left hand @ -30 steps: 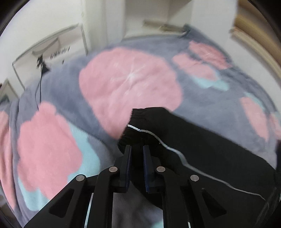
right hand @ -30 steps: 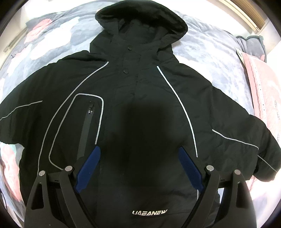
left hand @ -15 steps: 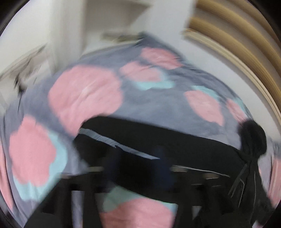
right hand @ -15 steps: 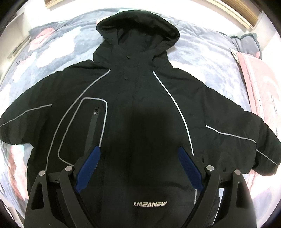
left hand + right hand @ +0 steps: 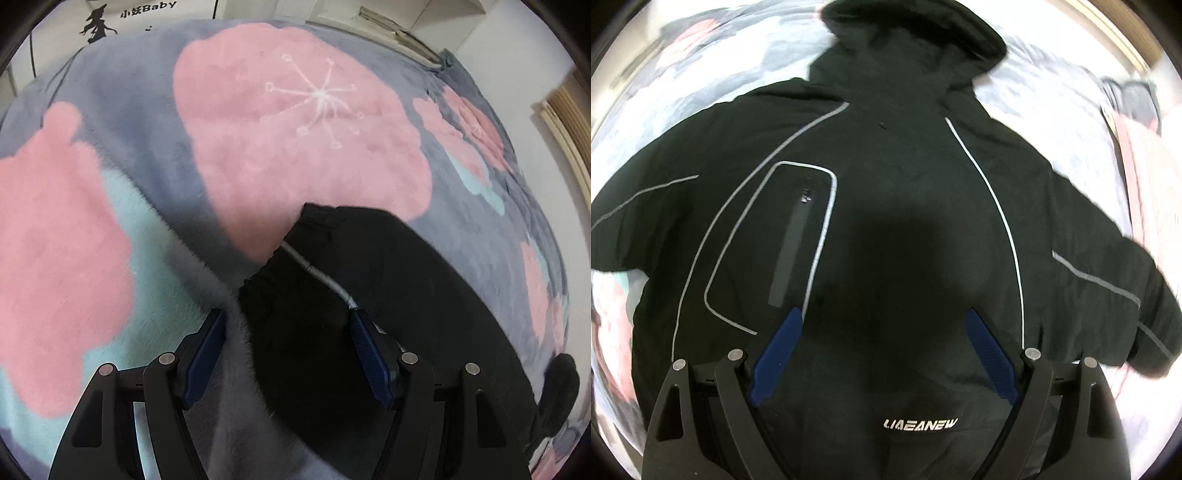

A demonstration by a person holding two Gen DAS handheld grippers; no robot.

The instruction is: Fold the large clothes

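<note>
A black hooded jacket [image 5: 886,206] with thin grey piping lies front up and spread flat on a flowered blanket. Its hood [image 5: 916,33] points away and both sleeves reach outward. My right gripper [image 5: 886,325] is open and hovers above the jacket's lower chest, empty. In the left wrist view the left sleeve [image 5: 369,295] lies on the blanket with its cuff [image 5: 291,258] pointing away. My left gripper [image 5: 288,325] is open, its fingers either side of the sleeve just behind the cuff, holding nothing.
The grey blanket [image 5: 147,103] with pink and pale blue flowers covers the bed. A white wall with a black sticker [image 5: 99,22] stands beyond it. A pink pillow [image 5: 1145,177] lies at the right edge. A wooden frame [image 5: 569,122] borders the bed's right side.
My left gripper was shut on the sleeve cuff a second ago, swung with it, and now stands open with the sleeve lying on the blanket. My right gripper moved slightly closer to the jacket.
</note>
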